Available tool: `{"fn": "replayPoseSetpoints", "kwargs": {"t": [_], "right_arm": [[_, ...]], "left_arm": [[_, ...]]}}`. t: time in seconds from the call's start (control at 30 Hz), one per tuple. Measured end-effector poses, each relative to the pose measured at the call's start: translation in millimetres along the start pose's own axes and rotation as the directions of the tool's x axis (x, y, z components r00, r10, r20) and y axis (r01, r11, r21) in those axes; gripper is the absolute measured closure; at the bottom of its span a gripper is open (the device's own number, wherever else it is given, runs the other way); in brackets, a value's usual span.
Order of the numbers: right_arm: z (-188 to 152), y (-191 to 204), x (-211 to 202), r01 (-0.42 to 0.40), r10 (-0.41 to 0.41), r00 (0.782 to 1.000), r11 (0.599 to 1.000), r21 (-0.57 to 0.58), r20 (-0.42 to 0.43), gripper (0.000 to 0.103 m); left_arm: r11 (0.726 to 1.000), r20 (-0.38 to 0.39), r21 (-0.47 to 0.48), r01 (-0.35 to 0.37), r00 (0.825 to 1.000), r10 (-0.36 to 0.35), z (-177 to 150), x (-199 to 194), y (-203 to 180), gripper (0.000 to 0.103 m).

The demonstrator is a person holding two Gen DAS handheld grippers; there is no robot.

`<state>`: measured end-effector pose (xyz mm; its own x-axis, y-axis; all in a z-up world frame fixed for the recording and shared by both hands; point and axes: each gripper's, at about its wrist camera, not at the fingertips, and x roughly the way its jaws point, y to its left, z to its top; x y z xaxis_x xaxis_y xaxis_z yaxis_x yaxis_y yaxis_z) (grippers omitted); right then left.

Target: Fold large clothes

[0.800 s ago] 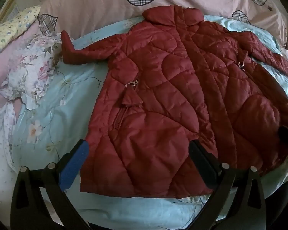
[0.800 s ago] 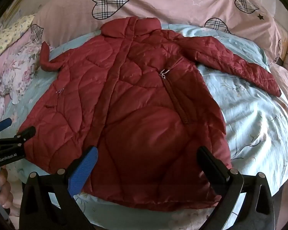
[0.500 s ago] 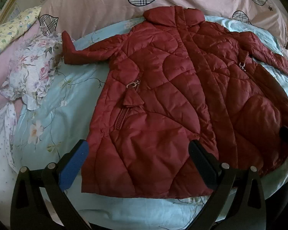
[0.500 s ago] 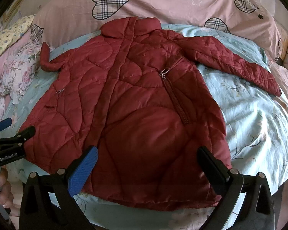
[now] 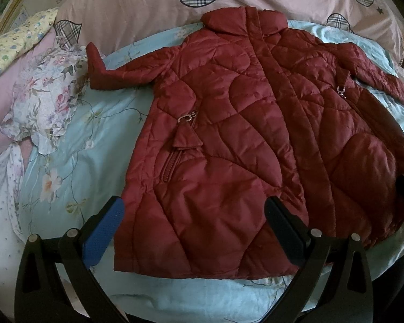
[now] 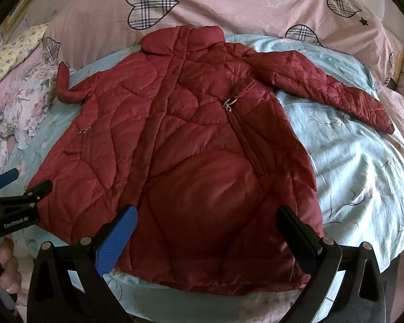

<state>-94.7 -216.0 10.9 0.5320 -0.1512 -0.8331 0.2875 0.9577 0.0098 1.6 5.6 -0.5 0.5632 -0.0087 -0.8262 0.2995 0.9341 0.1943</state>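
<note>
Left wrist view, gripper: left gripper point(image 5: 194, 215) has its jaws spread wide, nothing between them, poised over the near left hem of the coat.
Right wrist view, gripper: right gripper point(image 6: 207, 220) likewise wide apart and empty, over the near right hem.
Coat: red quilted coat point(image 6: 191, 145) lies front-up and flat on the pale blue floral sheet point(image 6: 363, 177), hem near, collar far, both sleeves spread outward.
Step guess: fold not yet begun — likely a hem or side grab next.
Risk, slip: fabric looks slick and puffy; a shallow pinch may catch only the top layer, so the coat peels open rather than folding.
Risk, drag: the sheet is loose and creased; pinching too deep could lift it with the hem.
Risk, sleeve: left sleeve point(image 5: 121, 75) has its cuff bent upward against the floral cloth point(image 5: 48, 102) — may snag or bunch when folded in.
Risk, springback: padding may not hold a crease.
Hidden, near: hem partly covered by the fingers in both views; bed edge below is dark.
Hidden, side: right sleeve point(image 6: 334, 86) cuff is cut off in the left view.
Hidden, far: pink heart-print duvet point(image 6: 229, 5) sits beyond the collar; what lies behind it cannot be made out.
</note>
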Motion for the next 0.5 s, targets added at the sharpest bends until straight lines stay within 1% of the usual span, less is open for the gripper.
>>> {"fn": "replayPoseSetpoints", "kwargs": {"t": [0.1, 0.27, 0.5], "right_arm": [[0.1, 0.0, -0.5, 0.006, -0.006, 1.000, 1.000, -0.004, -0.004, 0.000], [-0.5, 0.8, -0.5, 0.031, -0.030, 0.999, 0.999, -0.024, 0.027, 0.000], [0.0, 1.3, -1.5, 0.011, -0.011, 1.000, 1.000, -0.006, 0.013, 0.000]], "left_arm": [[1.000, -0.009, -0.003, 0.009, 1.000, -0.009, 0.7, 0.9, -1.0, 0.000], [1.000, 0.003, -0.005, 0.007, 1.000, -0.007, 0.3, 0.9, -0.8, 0.000], [1.000, -0.024, -0.011, 0.029, 0.999, -0.030, 0.3, 2.0, 0.3, 0.000]]}}
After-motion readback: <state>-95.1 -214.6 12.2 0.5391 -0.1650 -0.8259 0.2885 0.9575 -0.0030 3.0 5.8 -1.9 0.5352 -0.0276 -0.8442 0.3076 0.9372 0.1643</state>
